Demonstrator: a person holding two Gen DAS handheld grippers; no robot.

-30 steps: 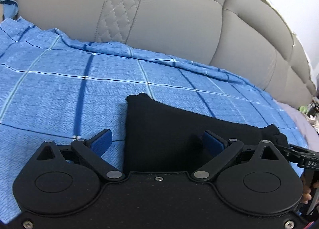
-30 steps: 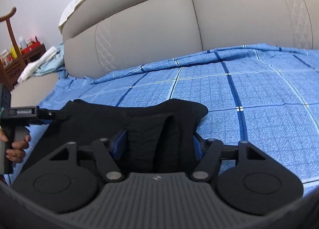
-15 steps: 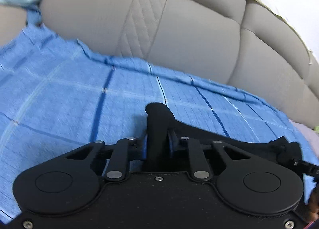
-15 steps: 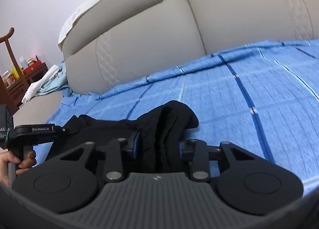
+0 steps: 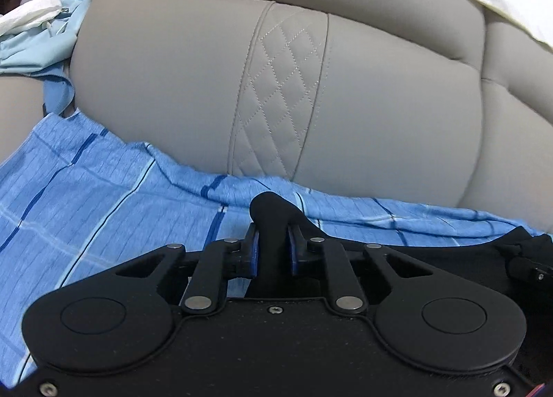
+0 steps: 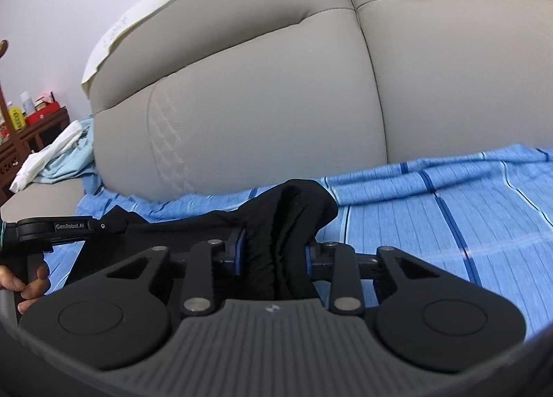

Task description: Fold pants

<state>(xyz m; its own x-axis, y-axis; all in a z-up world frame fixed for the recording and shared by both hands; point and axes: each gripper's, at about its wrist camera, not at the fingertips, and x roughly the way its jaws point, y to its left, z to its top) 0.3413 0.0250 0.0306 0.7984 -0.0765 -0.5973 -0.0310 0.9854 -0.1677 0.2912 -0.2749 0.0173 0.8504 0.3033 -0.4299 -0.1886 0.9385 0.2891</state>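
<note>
Blue bedsheet (image 5: 103, 210) underlies black pants (image 6: 287, 220), stretched sideways between both grippers.

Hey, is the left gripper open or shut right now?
Shut. The left gripper has both blue pads pressed against a bunched ridge of the black pants, which pokes up between them above the blue sheet.

One black pants (image 6: 287, 224); two grippers, left gripper (image 5: 271, 252) and right gripper (image 6: 274, 252) (each pinching it); one blue checked sheet (image 5: 103, 210); one grey headboard (image 5: 283, 86) at 12 o'clock.
</note>
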